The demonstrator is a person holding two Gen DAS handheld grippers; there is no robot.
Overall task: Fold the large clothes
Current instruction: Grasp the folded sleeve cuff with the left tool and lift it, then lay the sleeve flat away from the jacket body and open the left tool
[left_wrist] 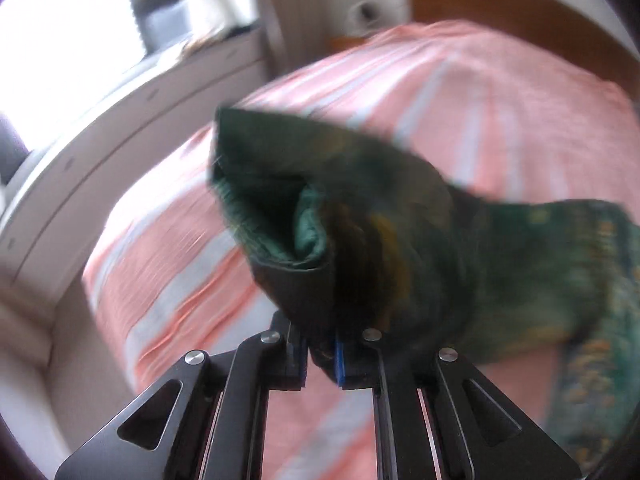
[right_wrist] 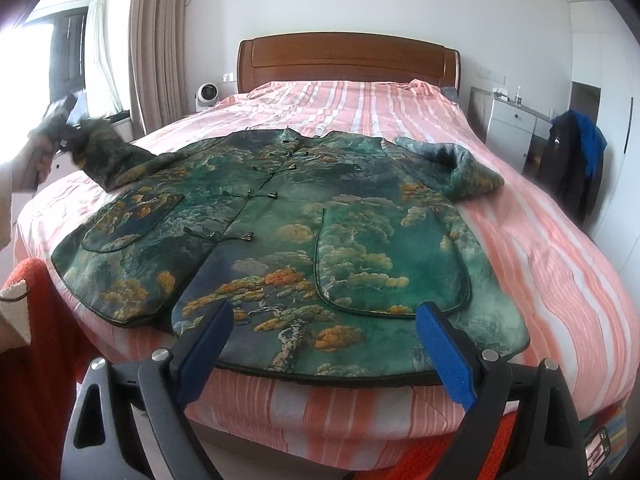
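**Jacket on bed: left sleeve in hand, fold starting**

Left wrist view. Item: left gripper (left_wrist: 322,360), fingers pressed together and pinching the cuff of the sleeve (left_wrist: 304,216). The cuff stands open towards the camera, showing a lighter green lining. Behind it lies the bed (left_wrist: 500,92) with its pink striped cover. The picture is blurred, so we cannot tell how much cloth sits between the pads.

Right wrist view. Item: jacket (right_wrist: 288,216), green with gold tree print, spread front-up across the bed, collar towards the headboard (right_wrist: 348,60), hem at the near edge. Its left sleeve is lifted off the bed by the left gripper (right_wrist: 66,136), held in a person's hand (right_wrist: 38,160). The other sleeve (right_wrist: 452,168) lies bunched on the bed beside the jacket's shoulder. Item: right gripper (right_wrist: 324,356), blue pads spread wide over the hem, holding nothing.

Handling note. We judge the step to be laying the lifted sleeve across the chest. We would keep the pinch firm, carry the cuff low over the jacket, and lay it flat with the shoulder seam as the crease; the right gripper could steady the hem.

Writing. We can read no brand or label on anything.
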